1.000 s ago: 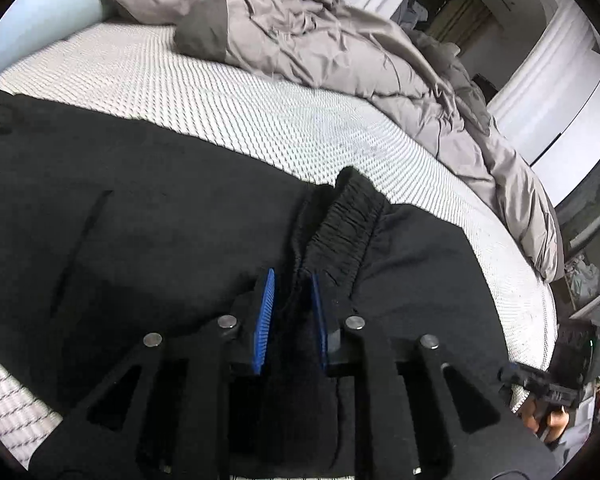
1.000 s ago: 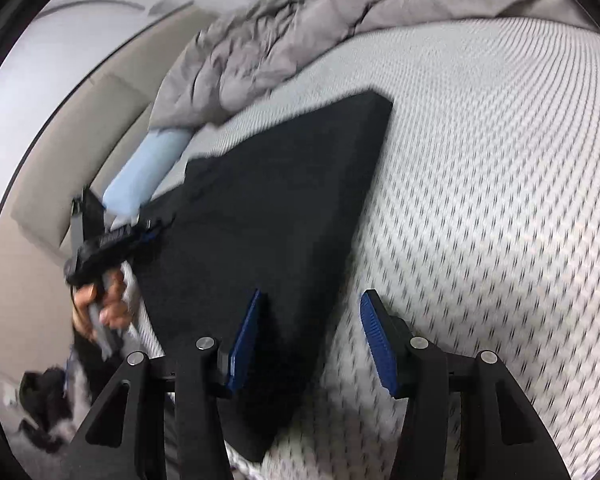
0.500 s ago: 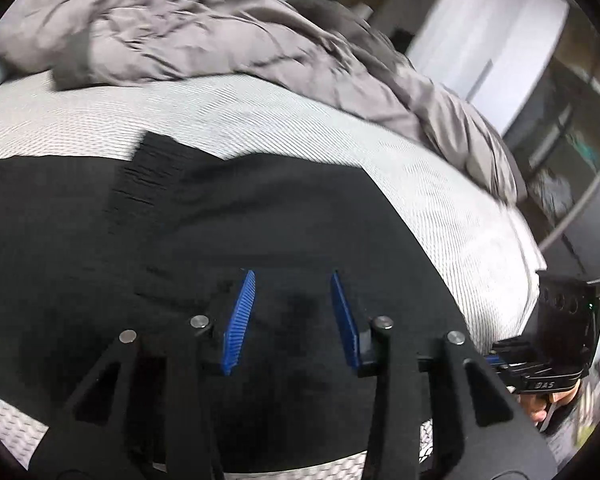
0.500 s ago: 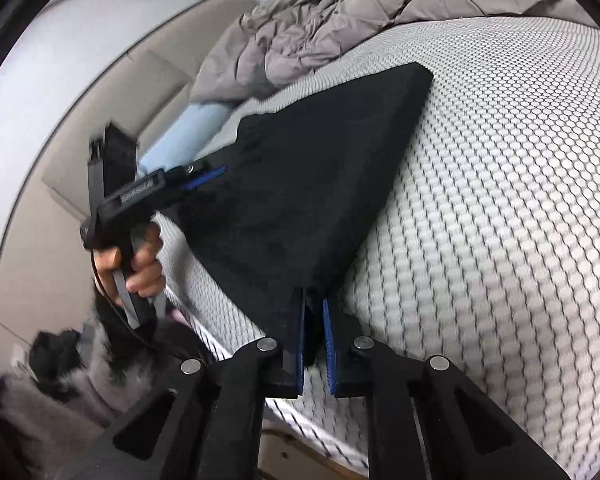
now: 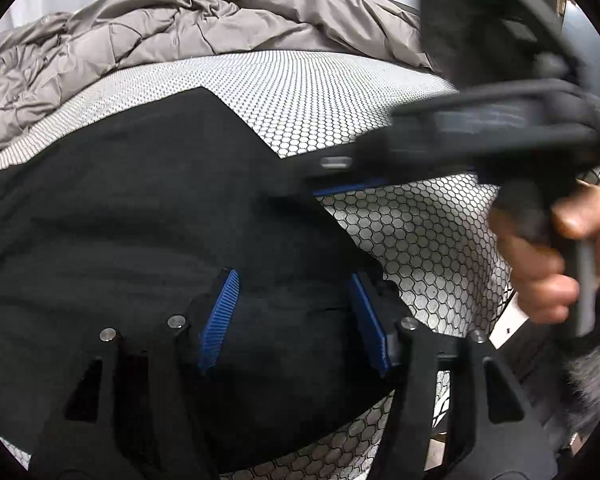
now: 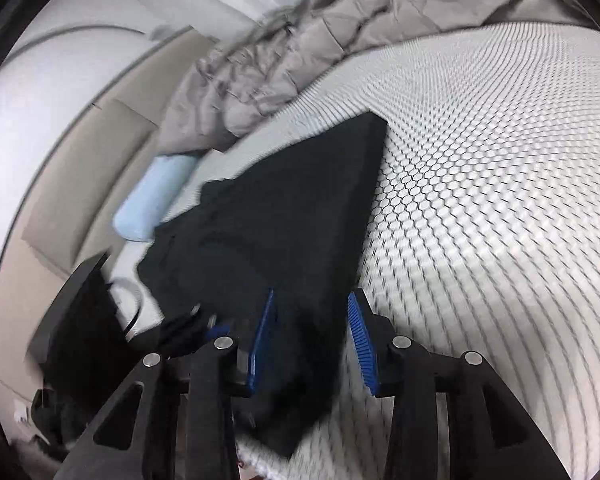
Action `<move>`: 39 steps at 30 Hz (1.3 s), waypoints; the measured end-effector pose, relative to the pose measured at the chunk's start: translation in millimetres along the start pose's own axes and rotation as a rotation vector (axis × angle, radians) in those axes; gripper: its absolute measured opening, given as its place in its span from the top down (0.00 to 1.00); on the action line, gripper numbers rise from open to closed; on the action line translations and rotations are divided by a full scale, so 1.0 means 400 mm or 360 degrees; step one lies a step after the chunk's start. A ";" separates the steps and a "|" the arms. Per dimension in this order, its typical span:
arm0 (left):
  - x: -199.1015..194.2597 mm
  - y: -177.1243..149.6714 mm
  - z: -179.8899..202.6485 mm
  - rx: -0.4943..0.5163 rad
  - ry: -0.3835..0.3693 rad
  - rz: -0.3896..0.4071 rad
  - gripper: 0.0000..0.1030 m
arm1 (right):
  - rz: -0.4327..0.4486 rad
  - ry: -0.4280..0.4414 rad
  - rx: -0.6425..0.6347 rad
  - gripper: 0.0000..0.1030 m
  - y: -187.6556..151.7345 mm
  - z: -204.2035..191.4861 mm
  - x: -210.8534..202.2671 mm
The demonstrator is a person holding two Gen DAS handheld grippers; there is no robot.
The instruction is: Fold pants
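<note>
Both tools, left tool (image 5: 294,318) and right tool (image 6: 310,338), hover agape over soft, limp black pants (image 5: 148,216) near the bed (image 5: 340,84) edge; best pinched at a doubled corner.

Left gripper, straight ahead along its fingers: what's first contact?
Likely the folded black fabric pants on the white honeycomb-mesh mattress: the left gripper is open just over them. The right gripper sits off to the side; depth unclear.

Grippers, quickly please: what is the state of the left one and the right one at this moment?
Left gripper: open, holding nothing, above the black pants.
Right gripper: open, holding nothing, over the pants' edge.
</note>
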State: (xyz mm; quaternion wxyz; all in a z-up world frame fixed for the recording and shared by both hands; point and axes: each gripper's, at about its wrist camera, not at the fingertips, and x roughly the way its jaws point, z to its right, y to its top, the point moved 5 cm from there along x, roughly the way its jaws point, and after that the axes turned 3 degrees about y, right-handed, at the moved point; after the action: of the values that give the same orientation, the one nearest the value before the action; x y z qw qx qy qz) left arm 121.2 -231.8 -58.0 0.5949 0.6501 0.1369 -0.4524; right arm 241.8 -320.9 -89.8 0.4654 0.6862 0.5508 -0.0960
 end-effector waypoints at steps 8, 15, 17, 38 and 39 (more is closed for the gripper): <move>-0.013 -0.021 -0.036 -0.0047 -0.0084 -0.0032 0.47 | -0.0034 -0.0042 0.0097 0.76 0.172 0.063 0.154; -0.015 -0.015 -0.050 -0.0075 -0.0110 -0.0029 0.47 | 0.0023 -0.0247 -0.0065 0.80 0.311 0.059 0.221; -0.018 -0.011 -0.050 -0.0072 -0.0121 -0.0025 0.47 | 0.0033 -0.0309 -0.0115 0.80 0.339 0.055 0.238; -0.189 -0.027 -0.463 -0.0707 0.0164 0.0203 0.34 | 0.0015 0.0090 0.0090 0.92 0.121 0.056 0.107; -0.191 -0.030 -0.483 -0.0740 0.0174 0.0207 0.34 | 0.0061 0.0071 0.0059 0.92 0.143 0.046 0.099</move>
State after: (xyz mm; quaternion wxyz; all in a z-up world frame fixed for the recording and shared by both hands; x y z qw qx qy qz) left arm 152.4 -27.9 -31.0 0.7481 0.5267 0.2273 -0.3336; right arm 312.3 -305.9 -95.0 0.4420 0.7071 0.5459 -0.0819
